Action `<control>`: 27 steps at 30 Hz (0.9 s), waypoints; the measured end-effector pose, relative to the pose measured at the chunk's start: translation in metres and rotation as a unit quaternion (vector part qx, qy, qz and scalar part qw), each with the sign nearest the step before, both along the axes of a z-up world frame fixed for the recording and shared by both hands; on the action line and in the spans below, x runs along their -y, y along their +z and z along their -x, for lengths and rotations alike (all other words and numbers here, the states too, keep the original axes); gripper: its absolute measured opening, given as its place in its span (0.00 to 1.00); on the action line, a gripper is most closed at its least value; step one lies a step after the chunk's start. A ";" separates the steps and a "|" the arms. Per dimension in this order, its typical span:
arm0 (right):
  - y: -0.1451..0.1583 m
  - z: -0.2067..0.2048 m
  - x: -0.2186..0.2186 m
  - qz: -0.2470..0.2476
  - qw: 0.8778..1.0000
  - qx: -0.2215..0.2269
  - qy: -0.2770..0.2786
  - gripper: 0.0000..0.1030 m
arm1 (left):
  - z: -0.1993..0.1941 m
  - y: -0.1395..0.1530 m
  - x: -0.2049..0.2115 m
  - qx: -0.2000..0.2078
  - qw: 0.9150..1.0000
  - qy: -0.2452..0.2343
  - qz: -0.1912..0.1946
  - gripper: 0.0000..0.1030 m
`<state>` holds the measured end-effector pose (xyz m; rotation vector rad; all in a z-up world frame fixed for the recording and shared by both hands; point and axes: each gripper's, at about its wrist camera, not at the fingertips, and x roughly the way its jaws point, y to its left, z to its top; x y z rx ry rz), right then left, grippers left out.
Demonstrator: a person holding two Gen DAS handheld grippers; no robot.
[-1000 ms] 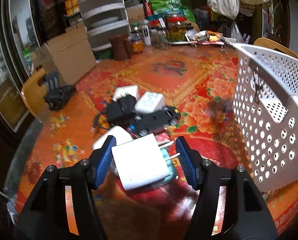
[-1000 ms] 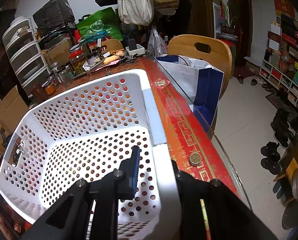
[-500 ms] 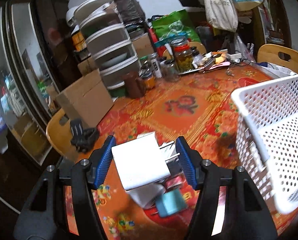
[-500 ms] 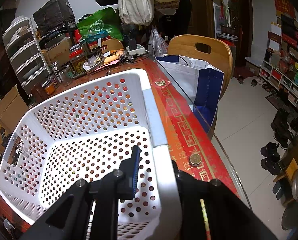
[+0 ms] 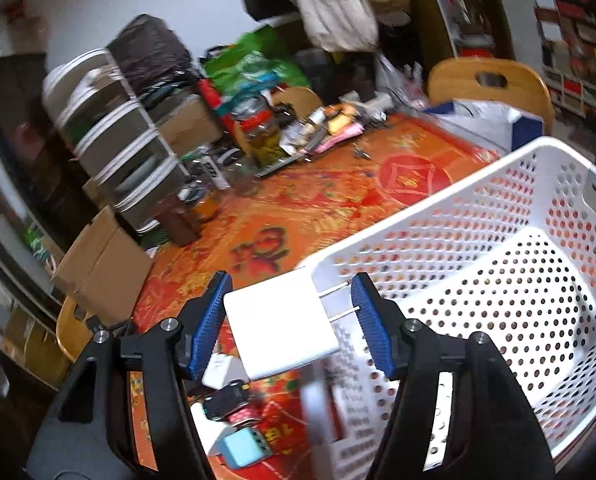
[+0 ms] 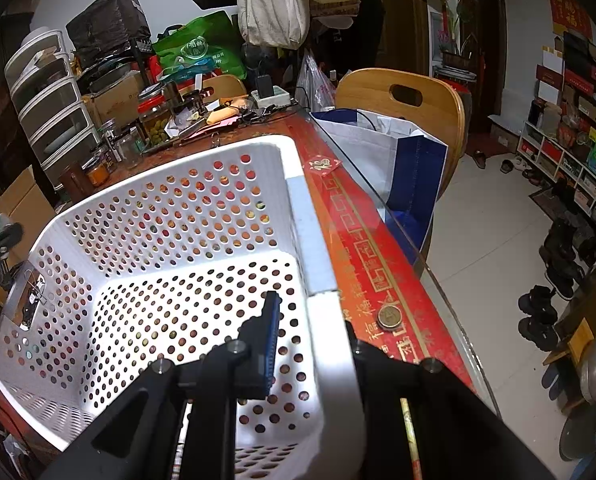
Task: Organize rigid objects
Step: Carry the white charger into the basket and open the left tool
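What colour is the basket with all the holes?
White; the basket shows best in the right wrist view.

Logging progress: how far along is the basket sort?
Done: nothing, the white basket is empty. In hand: left gripper holds a white charger by the basket's corner; right gripper clamps the rim. Left: the blue adapter and black toy car on the table.

basket [image 5: 498, 208] open above, near rim [image 5: 398, 224] blocking

We see the laundry basket [image 6: 169, 240] on the counter [image 6: 362, 240]. Left of the basket lie small chargers [image 5: 237, 444]; behind it stand jars [image 6: 153, 120]; right of it lies a coin [image 6: 389, 316]. A chair [image 6: 410, 108] stands beyond the counter's edge.
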<state>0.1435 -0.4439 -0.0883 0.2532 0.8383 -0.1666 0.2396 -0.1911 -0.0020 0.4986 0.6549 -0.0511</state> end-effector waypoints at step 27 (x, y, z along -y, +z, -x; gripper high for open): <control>-0.001 -0.001 -0.001 0.008 1.000 -0.014 0.004 0.15 | -0.017 -0.039 0.070 -0.147 0.977 -0.090 -0.122 0.99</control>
